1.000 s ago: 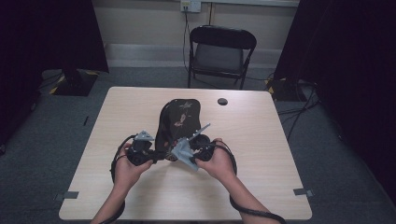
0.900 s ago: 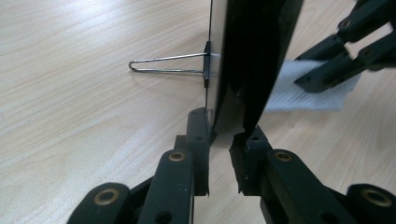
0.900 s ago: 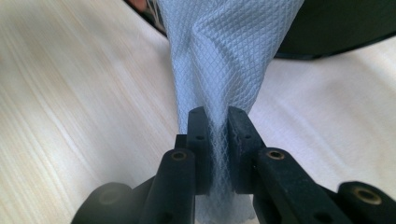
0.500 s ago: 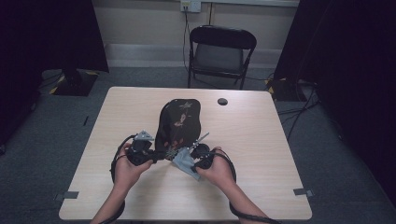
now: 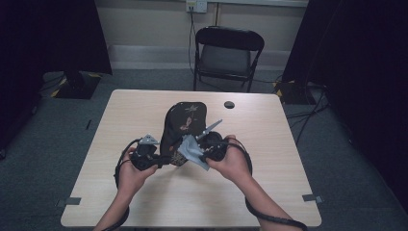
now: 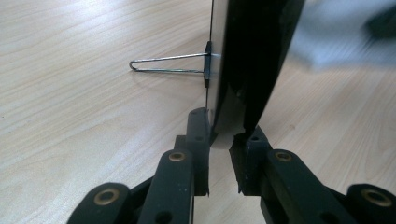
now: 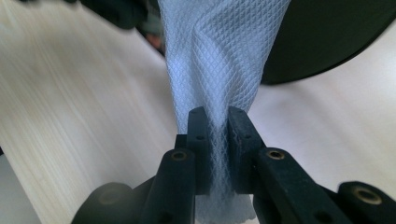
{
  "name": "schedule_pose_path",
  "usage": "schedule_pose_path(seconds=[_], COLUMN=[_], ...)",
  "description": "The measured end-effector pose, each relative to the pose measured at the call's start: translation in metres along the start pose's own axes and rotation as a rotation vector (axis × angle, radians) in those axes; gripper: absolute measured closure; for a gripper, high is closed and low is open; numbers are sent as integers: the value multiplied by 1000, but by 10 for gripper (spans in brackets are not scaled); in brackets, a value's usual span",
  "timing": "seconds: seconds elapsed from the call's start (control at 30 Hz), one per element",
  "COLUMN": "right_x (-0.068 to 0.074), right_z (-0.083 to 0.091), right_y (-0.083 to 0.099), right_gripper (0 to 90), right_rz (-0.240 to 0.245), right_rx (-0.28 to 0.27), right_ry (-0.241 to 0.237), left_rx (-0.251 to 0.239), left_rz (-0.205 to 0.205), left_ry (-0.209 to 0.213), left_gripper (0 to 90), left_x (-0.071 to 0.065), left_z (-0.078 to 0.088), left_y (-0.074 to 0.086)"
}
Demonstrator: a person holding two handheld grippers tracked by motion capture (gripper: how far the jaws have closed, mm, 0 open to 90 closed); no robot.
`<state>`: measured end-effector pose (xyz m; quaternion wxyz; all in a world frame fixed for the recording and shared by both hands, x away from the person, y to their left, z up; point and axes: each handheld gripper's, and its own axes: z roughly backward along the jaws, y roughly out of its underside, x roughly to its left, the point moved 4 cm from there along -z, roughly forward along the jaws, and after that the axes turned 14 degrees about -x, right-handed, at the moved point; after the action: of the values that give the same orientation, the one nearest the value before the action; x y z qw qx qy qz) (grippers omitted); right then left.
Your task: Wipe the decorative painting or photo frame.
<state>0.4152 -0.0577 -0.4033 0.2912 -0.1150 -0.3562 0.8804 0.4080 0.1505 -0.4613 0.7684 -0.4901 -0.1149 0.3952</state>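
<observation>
Tabletop (image 5: 144, 110): light wood-grain laminate, rectangular with rounded corners, standing on grey carpeted floor (image 5: 48, 144).

Resting on it: a dark oval board with a floral pattern (image 5: 185, 122), its far end down on the surface beyond both grippers, its near end between the left gripper (image 5: 161, 161) and the right gripper (image 5: 202, 154). In the left gripper view the board stands edge-on above the surface, and a wire clip handle (image 6: 168, 64) projects from it over the wood to that gripper's left.

A small dark round object (image 5: 229, 104) lies flat beyond the right gripper, well apart from it, near the far edge. Its nature cannot be determined.
</observation>
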Motion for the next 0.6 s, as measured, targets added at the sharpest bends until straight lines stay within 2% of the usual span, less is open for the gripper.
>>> schedule_pose_path(seconds=[0.03, 0.07, 0.1, 0.2, 0.23, 0.27, 0.3, 0.33, 0.43, 0.5, 0.57, 0.6], right_x=[-1, -1, -2, -3, -3, -5, -5, -8, -8, -7, -5, -4], right_z=[6, 6, 19, 39, 39, 50, 50, 58, 63, 62, 57, 49], right_y=[-7, -7, -22, -43, -43, -55, -55, -65, -76, -78, -78, -75], right_gripper=[816, 816, 816, 816, 816, 816, 816, 816, 816, 816, 816, 816], right_rz=[6, 6, 29, 47, 47, 47, 47, 42, 34, 36, 33, 34], right_rx=[-10, -10, -31, -75, -75, -104, -104, -133, -164, -165, -160, -143], right_ry=[8, 8, 25, 50, 50, 62, 62, 78, 83, 84, 82, 83], left_rx=[0, 1, 3, -2, -2, 0, 0, -1, -1, -1, -3, 0], left_rz=[0, -3, -4, -2, -2, -6, -6, -7, -8, -9, 0, -5], left_ry=[0, -2, -2, -3, -3, -2, -2, -2, -1, 0, -1, 1], left_gripper=[784, 784, 784, 784, 784, 784, 784, 784, 784, 784, 784, 784], left_x=[0, 0, 0, -1, -1, 0, 0, 0, -1, -1, -1, 0], left_z=[0, 0, 0, 0, 0, 0, 0, 0, 0, 0, 0, 0], left_y=[0, 0, 0, 0, 0, 0, 0, 0, 0, 0, 0, 0])
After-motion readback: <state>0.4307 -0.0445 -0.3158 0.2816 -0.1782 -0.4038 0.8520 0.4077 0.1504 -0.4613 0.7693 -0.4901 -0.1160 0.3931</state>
